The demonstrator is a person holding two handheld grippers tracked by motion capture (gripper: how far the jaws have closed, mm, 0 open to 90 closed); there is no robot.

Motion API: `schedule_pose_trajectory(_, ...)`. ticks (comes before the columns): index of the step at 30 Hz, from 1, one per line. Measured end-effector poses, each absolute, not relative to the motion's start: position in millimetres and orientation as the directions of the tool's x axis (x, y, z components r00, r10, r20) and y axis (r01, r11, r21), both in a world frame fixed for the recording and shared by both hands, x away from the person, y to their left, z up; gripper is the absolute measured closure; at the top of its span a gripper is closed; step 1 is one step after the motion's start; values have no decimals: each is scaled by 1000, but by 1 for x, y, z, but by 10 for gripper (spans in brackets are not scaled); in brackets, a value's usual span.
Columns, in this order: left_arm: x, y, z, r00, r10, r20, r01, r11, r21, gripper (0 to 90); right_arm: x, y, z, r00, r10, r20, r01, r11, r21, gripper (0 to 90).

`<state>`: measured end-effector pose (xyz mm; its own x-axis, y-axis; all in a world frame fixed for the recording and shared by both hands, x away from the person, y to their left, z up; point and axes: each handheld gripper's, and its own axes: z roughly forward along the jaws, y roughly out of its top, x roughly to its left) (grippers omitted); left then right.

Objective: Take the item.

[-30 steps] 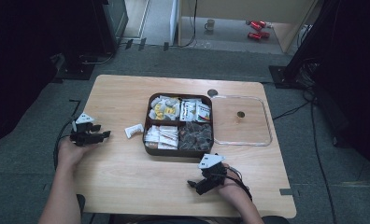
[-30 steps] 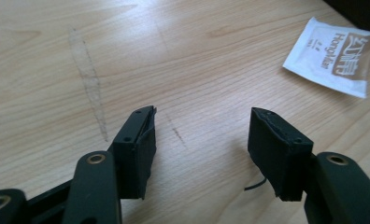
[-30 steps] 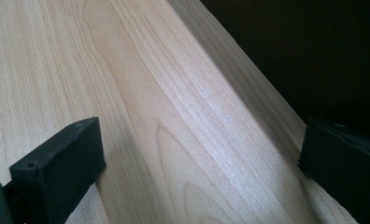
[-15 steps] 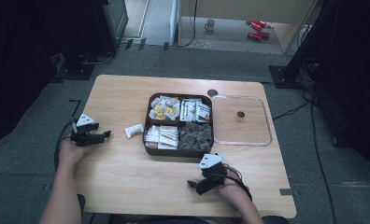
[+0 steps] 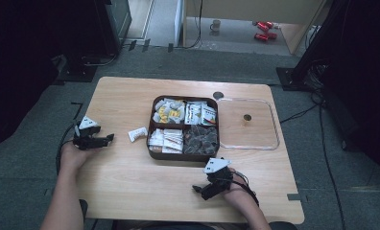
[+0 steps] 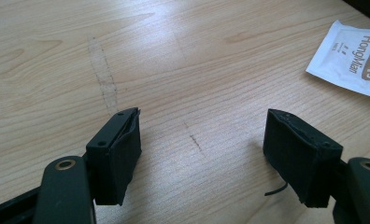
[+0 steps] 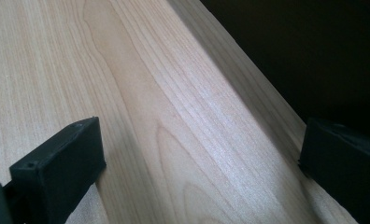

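Note:
A brown tray (image 5: 184,155) with four compartments of packets stands mid-table. One white sachet (image 5: 138,133) (image 6: 356,60) lies loose on the wood just left of the tray. My left gripper (image 5: 109,138) (image 6: 202,149) rests at the table's left edge, pointing toward the sachet; its jaws have just been opening and stand wide with nothing between them. My right gripper (image 5: 197,189) (image 7: 197,163) lies near the front edge, below the tray, open and empty, over bare wood.
A clear square lid (image 5: 248,123) with a small knob lies right of the tray. The table's front edge (image 7: 267,98) runs close beside my right gripper. A dark round hole (image 5: 218,95) sits behind the tray. Cables trail over the floor around the table.
The left gripper's jaws have spread a little wider. Both hands and the packets stay where they were.

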<state>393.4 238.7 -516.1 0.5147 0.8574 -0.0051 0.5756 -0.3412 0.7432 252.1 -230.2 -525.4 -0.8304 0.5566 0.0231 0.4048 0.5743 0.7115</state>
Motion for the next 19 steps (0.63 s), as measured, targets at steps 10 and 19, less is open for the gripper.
schedule_pose_trajectory(10, 394, 238, -516, 509, 861, -5, 578, -338, 743, 272, 252, -230, -525, -830, 557, 23, 405, 574, 712, 0)
schedule_pose_trajectory(19, 394, 237, -516, 503, 864, -4, 582, -335, 741, 259, 252, -230, -525, -830, 557, 23, 405, 574, 712, 0)
